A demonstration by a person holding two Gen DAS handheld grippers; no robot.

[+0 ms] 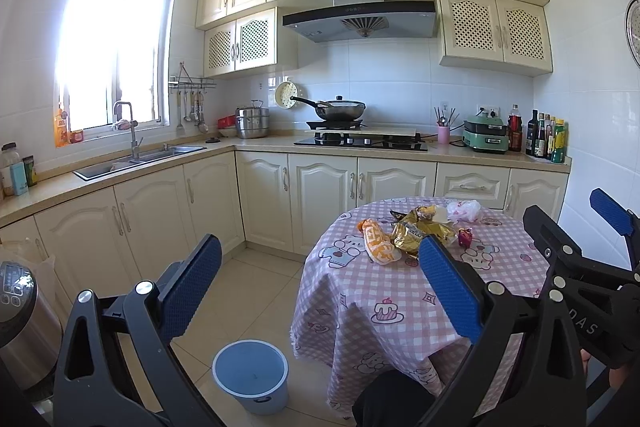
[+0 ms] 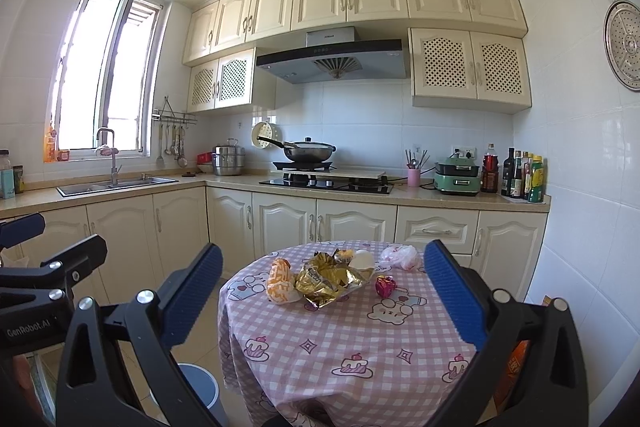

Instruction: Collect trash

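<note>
Trash lies at the far side of a round table with a pink checked cloth (image 2: 352, 339): an orange-and-white wrapper (image 2: 280, 285), a crumpled gold foil bag (image 2: 328, 281), a small red wrapper (image 2: 385, 286), a white cup-like piece (image 2: 362, 261) and a pink-white plastic bag (image 2: 402, 257). The same pile shows in the left wrist view, with the gold bag (image 1: 416, 231) and the orange wrapper (image 1: 378, 245). My left gripper (image 1: 320, 283) is open and empty, left of the table, above the floor. My right gripper (image 2: 322, 293) is open and empty, short of the pile. A blue bucket (image 1: 251, 371) stands on the floor left of the table.
Cream kitchen cabinets run behind the table, with a sink (image 1: 140, 157), a hob with a wok (image 1: 342, 109) and bottles (image 1: 548, 139) on the counter. A steel appliance (image 1: 20, 323) stands at the far left. The right gripper's body (image 1: 580, 267) shows over the table's right side.
</note>
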